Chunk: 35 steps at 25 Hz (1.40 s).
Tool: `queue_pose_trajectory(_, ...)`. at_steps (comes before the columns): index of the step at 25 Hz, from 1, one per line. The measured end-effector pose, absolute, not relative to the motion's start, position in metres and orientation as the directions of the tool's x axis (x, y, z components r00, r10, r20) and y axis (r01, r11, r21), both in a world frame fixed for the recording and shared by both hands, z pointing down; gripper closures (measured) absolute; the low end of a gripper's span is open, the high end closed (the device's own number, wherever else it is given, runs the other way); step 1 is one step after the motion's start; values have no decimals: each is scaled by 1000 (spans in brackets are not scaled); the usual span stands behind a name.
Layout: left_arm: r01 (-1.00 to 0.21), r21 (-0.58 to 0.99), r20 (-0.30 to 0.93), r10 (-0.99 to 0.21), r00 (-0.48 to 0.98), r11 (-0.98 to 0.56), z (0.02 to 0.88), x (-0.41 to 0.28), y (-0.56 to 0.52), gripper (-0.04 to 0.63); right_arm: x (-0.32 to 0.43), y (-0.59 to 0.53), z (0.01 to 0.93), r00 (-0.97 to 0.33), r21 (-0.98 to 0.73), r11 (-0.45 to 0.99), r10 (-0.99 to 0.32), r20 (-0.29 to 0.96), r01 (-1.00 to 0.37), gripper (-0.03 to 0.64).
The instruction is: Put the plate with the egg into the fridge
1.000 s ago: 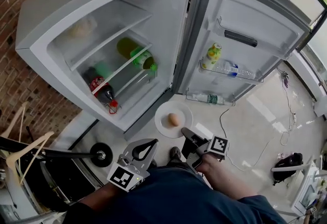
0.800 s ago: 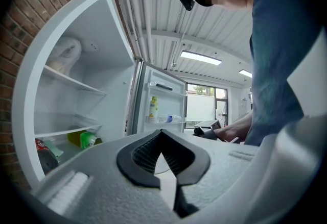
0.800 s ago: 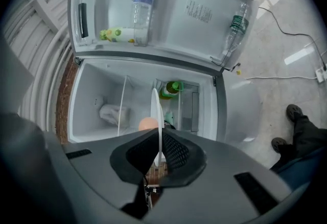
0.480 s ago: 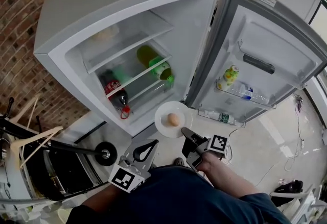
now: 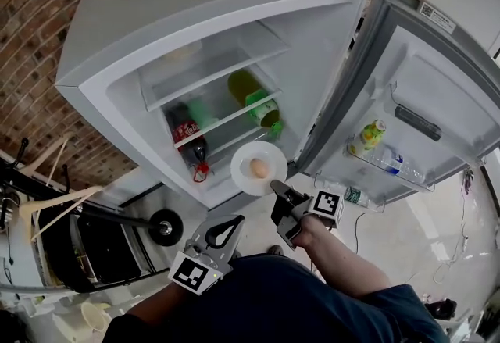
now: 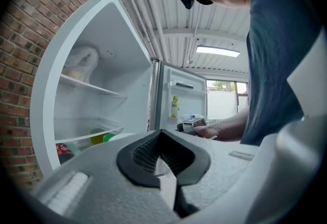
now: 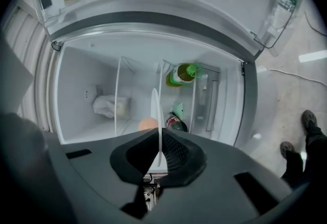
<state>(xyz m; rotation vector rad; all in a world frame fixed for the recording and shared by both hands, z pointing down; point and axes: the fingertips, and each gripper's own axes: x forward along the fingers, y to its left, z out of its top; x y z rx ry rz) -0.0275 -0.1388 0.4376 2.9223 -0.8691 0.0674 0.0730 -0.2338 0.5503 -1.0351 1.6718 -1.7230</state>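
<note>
A white plate (image 5: pixel 258 155) carrying a brown egg (image 5: pixel 259 168) is held level at the open fridge's (image 5: pixel 156 13) lower front edge. My right gripper (image 5: pixel 278 190) is shut on the plate's near rim. In the right gripper view the plate (image 7: pixel 156 110) shows edge-on between the jaws, with the egg (image 7: pixel 148 124) just left of it. My left gripper (image 5: pixel 233 220) hangs lower left by the person's body, shut and holding nothing; its tips (image 6: pixel 161 133) meet. Inside the fridge lie a green bottle (image 5: pixel 256 102) and a cola bottle (image 5: pixel 187 138).
The fridge door (image 5: pixel 437 76) swings open to the right, with a yellow-green bottle (image 5: pixel 370 134) and a water bottle (image 5: pixel 398 164) in its rack. A pale bag (image 7: pixel 108 106) sits on an upper shelf. A wooden hanger (image 5: pixel 47 209) and black cart stand at left.
My right gripper has carried the plate with the egg up and toward the fridge opening. The left gripper has stayed put by the body.
</note>
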Motion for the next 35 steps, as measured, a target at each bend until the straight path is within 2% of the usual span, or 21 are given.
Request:
queue_pose_trajectory(18,-656,67,85,-651,755,-752,443,-53,-157,592,46,-333,542,-590,-992,-71,-798,120,-105,597)
queue_pose_trajectory(35,-705,58,92,-699,709,-707,447,-71,-163,592,23,-400,551,-571,-987,-109,-806,156,-116,597)
